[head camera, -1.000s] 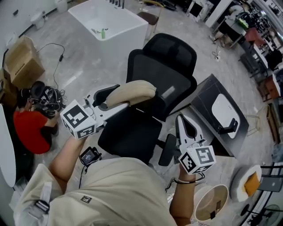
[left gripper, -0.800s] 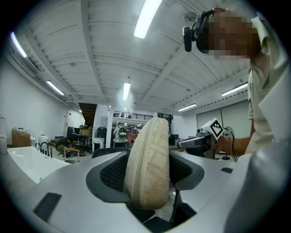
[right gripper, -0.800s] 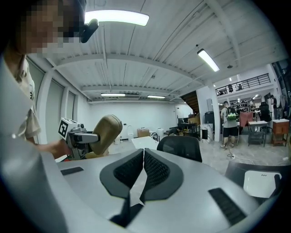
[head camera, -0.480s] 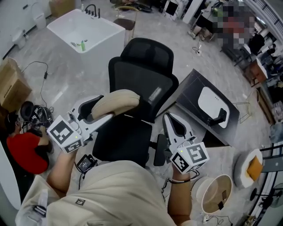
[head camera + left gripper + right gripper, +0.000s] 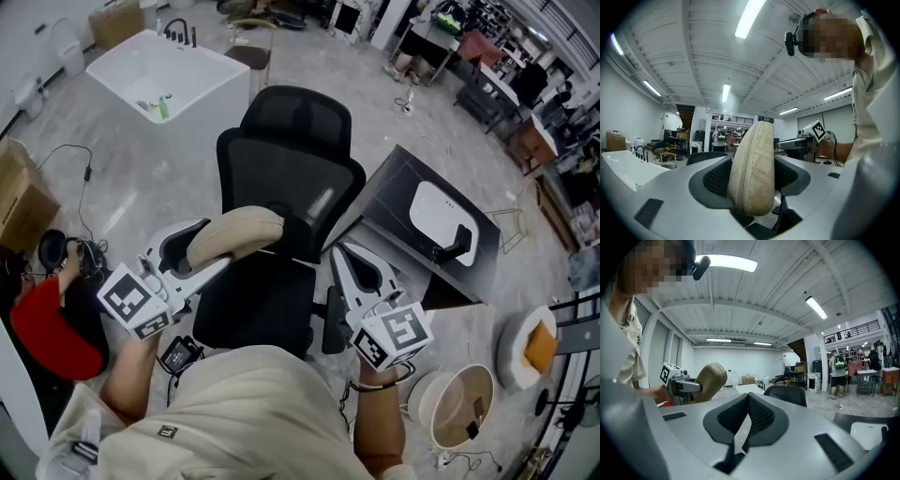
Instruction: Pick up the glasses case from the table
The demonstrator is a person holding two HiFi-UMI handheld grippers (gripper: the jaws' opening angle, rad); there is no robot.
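Holds the case in the left gripper, up in the air over the chair and well apart from the desk. Clamps it by its two broad sides, jaws standing wide around it, pads pressed on the beige cloth. Carries its long axis in line with the jaws: in the head view runs from lower left to upper right, far end poking past the jaw tips toward the chair's backrest. Shows end-on in the left gripper view, standing on its edge, zip seam running up the near end. Appears again at the left of the right gripper view, lying about level. Has the right gripper empty, jaws closed tip to tip, between the chair and the desk

Looks down on a pale grey veined floor in a big open hall with a white ribbed ceiling and strip lights. Has the dark desk to the right, bearing a white pad with a black piece at its near end. Takes in a white basin at the upper left, a box at the left edge, a bin at the lower right and a person in red low at the left
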